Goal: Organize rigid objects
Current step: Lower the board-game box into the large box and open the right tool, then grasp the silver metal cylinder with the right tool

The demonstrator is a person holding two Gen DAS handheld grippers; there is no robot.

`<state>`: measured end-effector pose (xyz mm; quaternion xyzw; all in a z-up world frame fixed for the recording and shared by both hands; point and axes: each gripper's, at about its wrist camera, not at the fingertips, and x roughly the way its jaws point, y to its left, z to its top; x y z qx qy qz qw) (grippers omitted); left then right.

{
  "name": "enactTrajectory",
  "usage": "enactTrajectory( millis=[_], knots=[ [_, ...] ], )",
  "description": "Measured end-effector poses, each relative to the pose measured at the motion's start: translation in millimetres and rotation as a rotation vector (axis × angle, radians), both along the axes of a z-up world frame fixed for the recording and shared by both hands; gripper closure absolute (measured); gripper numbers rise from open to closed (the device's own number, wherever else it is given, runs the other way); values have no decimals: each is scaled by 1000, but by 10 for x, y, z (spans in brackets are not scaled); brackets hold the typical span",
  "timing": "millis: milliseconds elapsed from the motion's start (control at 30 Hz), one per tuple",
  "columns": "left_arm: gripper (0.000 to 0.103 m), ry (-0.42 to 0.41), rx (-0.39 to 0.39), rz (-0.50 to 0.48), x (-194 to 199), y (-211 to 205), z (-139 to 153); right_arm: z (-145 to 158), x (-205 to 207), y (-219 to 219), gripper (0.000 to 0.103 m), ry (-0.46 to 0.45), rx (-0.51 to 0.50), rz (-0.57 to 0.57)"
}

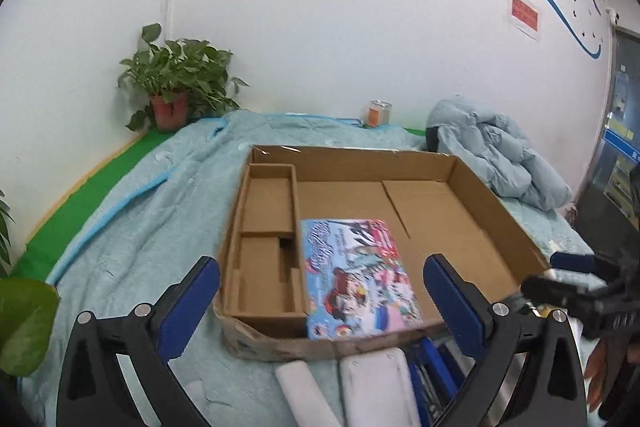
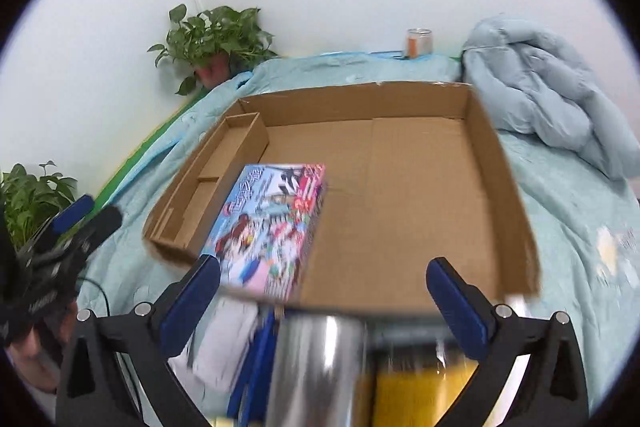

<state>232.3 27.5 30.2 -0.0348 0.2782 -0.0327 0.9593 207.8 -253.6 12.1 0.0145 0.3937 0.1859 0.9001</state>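
Observation:
A shallow cardboard box (image 1: 496,211) lies on a teal blanket, with small compartments (image 1: 268,203) along its left side. A colourful picture box (image 1: 356,275) lies flat inside it near the front edge, also seen as the picture box (image 2: 272,227) in the blurred right wrist view. My left gripper (image 1: 320,265) hovers open above the box's front edge with nothing between its fingers. My right gripper (image 2: 323,264) is open too, empty, above the front rim (image 2: 400,303). In front of the box lie a white roll (image 1: 304,391), a white flat case (image 1: 376,383), blue items (image 1: 432,367), a silver cylinder (image 2: 320,367) and a yellow thing (image 2: 416,395).
A potted plant (image 1: 172,95) stands in the back left corner and another plant (image 2: 32,199) at the near left. A small jar (image 1: 378,113) sits by the wall. A crumpled pale blue jacket (image 1: 500,151) lies at the back right. A person's hand (image 1: 600,375) shows at the right edge.

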Motion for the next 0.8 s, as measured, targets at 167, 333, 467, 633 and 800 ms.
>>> enactTrajectory(
  millis=[167, 333, 467, 633, 800],
  knots=[
    [101, 55, -21, -135, -178, -299, -24, -161, -347, -62, 26, -20, -34, 24],
    [79, 75, -13, -144, -361, -574, -30, -216, -502, -224, 98, -27, -5, -10],
    [1, 149, -52, -118, -398, -684, -164, -225, -611, -351, 1, -5, 77, 2],
    [1, 238, -106, -202, -420, -797, -391, -310, -854, -309, 1, 34, 91, 26],
    [1, 383, -304, -326, -339, -804, -624, -643, -860, -397, 4, 231, 238, 23]
  ],
)
